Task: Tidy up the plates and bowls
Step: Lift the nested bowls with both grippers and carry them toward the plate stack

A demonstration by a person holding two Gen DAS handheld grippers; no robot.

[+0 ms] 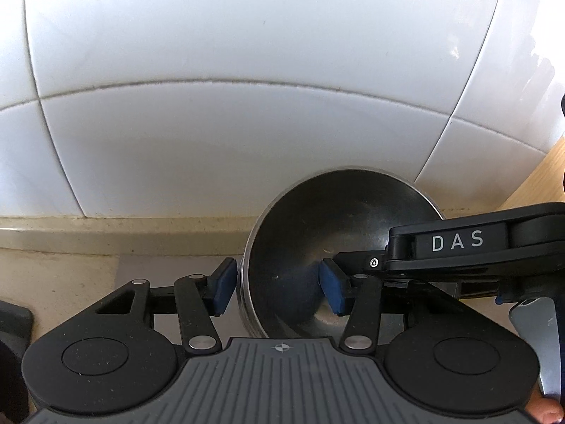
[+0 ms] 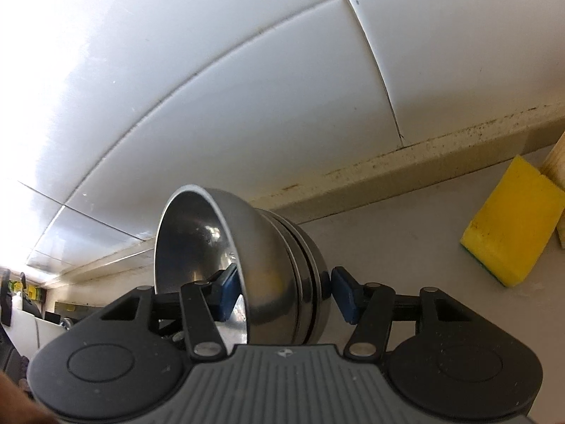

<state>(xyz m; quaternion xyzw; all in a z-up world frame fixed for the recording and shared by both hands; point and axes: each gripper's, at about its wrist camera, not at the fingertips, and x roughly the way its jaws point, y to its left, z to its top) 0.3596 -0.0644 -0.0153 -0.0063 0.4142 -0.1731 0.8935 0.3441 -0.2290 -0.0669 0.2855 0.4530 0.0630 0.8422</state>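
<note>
The stack of nested steel bowls point(image 2: 282, 275) is being held on edge above the tabletop point(image 2: 406, 247), close to the tiled wall point(image 1: 247, 70), mouth facing left. The rim is being straddled by both grippers: the left gripper point(image 1: 279, 288) and right gripper point(image 2: 287, 293) are each partly closed, seemingly clamping the wall of the bowls between blue fingers point(image 1: 330, 286).

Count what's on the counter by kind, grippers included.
stack of nested steel bowls: 1 (number of bowls in it unclear)
yellow sponge: 1
grippers: 2, left gripper and right gripper
Total: 4
</note>
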